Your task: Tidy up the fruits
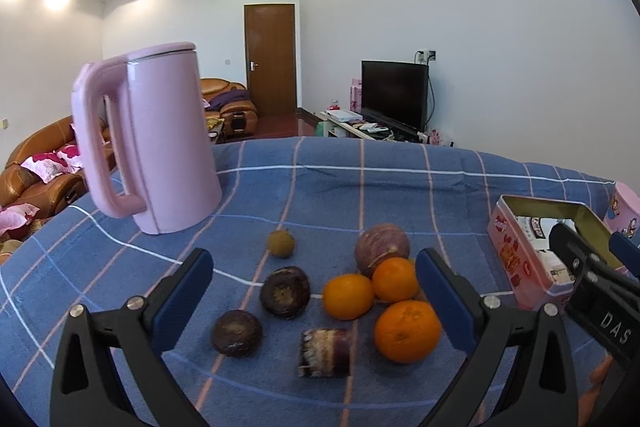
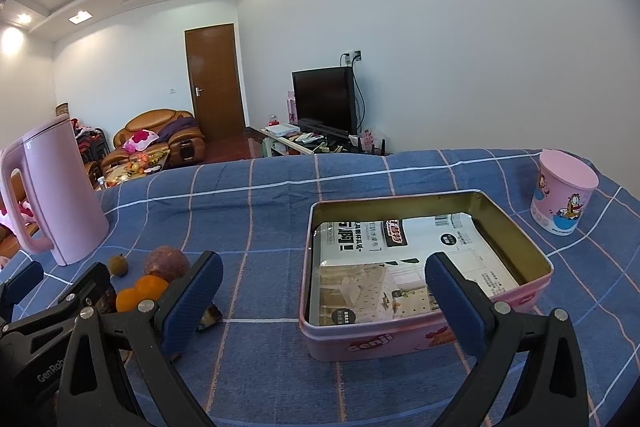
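Fruit lies loose on the blue checked cloth in the left wrist view: three oranges [image 1: 406,331], a purple-red round fruit [image 1: 382,247], two dark round fruits [image 1: 285,291], a cut purple cane piece [image 1: 325,351] and a small brown fruit [image 1: 281,243]. My left gripper [image 1: 314,287] hovers open above the pile, holding nothing. The pink tin [image 2: 540,297] stands to the right, with printed paper on its floor. My right gripper [image 2: 324,295] is open over the tin's near left corner, nothing between its fingers. It also shows in the left wrist view, right gripper [image 1: 592,251].
A tall pink kettle [image 1: 160,143] stands at the back left of the table. A pink cartoon cup [image 2: 564,193] sits beyond the tin at the right. The cloth's far edge [image 2: 360,155] drops off toward a room with sofas and a TV.
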`<state>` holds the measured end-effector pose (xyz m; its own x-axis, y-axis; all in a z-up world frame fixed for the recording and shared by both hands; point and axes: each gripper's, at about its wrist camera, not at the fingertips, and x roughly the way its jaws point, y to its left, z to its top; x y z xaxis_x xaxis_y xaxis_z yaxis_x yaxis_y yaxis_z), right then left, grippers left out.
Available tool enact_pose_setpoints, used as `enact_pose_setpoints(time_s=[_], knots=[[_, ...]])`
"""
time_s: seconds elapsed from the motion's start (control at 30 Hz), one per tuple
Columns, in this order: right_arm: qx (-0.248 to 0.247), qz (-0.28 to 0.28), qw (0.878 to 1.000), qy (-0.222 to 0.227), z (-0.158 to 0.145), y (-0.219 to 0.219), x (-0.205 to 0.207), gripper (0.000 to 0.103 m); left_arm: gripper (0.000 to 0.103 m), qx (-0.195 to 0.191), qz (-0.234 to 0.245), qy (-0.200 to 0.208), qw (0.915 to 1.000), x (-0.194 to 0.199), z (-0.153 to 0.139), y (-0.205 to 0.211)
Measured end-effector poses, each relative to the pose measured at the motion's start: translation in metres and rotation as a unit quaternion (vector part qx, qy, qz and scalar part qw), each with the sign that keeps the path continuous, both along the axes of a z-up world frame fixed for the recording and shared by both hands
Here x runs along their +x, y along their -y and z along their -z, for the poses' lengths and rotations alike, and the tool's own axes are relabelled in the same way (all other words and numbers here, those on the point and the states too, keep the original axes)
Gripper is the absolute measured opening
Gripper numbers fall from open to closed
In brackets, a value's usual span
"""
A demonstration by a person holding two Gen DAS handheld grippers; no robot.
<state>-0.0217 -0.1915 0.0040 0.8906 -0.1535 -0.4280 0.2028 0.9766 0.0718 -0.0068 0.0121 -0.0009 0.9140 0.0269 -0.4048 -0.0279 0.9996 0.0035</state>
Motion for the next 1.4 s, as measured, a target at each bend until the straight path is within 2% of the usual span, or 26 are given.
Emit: enact_pose_setpoints(time_s=[0.13, 0.2, 0.27, 0.33, 0.43, 0.47, 0.53, 0.57, 0.63, 0.73, 0.8, 0.87, 1.03, 1.17, 1.27, 1.3, 1.4], knots=[[0.004, -0.014, 1.0, -0.001, 0.001, -0.002, 0.0, 0.102, 0.103, 0.013, -0.021, -0.019, 0.9995, -0.009, 0.001, -0.016], [0.007, -0.028, 1.0, -0.003, 0.001, -0.004, 0.0, 0.098, 0.103, 0.0, -0.034, -0.028, 0.999, -0.014, 0.003, -0.033], [0.011, -0.055, 0.998, -0.011, 0.002, -0.01, 0.002, 0.081, 0.103, -0.021, -0.051, -0.074, 0.9957, -0.017, 0.008, -0.051], [0.025, -0.093, 0.995, -0.027, 0.006, -0.016, 0.005, 0.073, 0.103, -0.021, -0.054, -0.078, 0.9952, -0.02, 0.011, -0.065], [0.07, -0.173, 0.981, -0.055, 0.013, -0.027, 0.01, 0.073, 0.103, 0.008, -0.067, -0.111, 0.9915, -0.023, 0.016, -0.08], [0.08, -0.194, 0.976, -0.063, 0.015, -0.032, 0.011, 0.073, 0.103, 0.01, -0.065, -0.113, 0.9914, -0.023, 0.018, -0.085], [0.088, -0.24, 0.963, -0.086, 0.02, -0.047, 0.014, 0.073, 0.103, -0.011, -0.053, -0.131, 0.9899, -0.02, 0.023, -0.089], [0.083, -0.253, 0.959, -0.101, 0.024, -0.056, 0.016, 0.073, 0.103, -0.007, -0.05, -0.132, 0.9899, -0.02, 0.023, -0.091], [0.069, -0.258, 0.955, -0.133, 0.031, -0.071, 0.022, 0.073, 0.103, 0.0, -0.041, -0.141, 0.9892, -0.019, 0.026, -0.09], [0.061, -0.247, 0.954, -0.159, 0.038, -0.083, 0.03, 0.07, 0.102, 0.014, -0.019, -0.152, 0.9882, -0.023, 0.023, -0.084], [0.059, -0.242, 0.952, -0.178, 0.042, -0.09, 0.038, 0.065, 0.102, 0.017, -0.009, -0.151, 0.9883, -0.025, 0.023, -0.08], [0.071, -0.242, 0.946, -0.203, 0.048, -0.094, 0.045, 0.052, 0.1, 0.02, -0.005, -0.15, 0.9885, -0.028, 0.022, -0.079], [0.073, -0.24, 0.946, -0.204, 0.049, -0.089, 0.051, 0.049, 0.09, -0.004, 0.013, -0.153, 0.9882, -0.029, 0.018, -0.074], [0.065, -0.251, 0.945, -0.201, 0.046, -0.082, 0.04, 0.048, 0.088, -0.012, 0.036, -0.154, 0.9873, -0.027, 0.014, -0.059], [0.07, -0.266, 0.946, -0.174, 0.033, -0.073, 0.025, 0.048, 0.087, -0.012, 0.052, -0.154, 0.9866, -0.024, 0.011, -0.046], [0.073, -0.269, 0.946, -0.164, 0.03, -0.07, 0.021, 0.048, 0.083, -0.01, 0.057, -0.153, 0.9866, -0.022, 0.011, -0.041], [0.07, -0.257, 0.956, -0.122, 0.019, -0.052, 0.009, 0.048, 0.078, 0.0, 0.067, -0.161, 0.9846, -0.012, 0.014, -0.027]])
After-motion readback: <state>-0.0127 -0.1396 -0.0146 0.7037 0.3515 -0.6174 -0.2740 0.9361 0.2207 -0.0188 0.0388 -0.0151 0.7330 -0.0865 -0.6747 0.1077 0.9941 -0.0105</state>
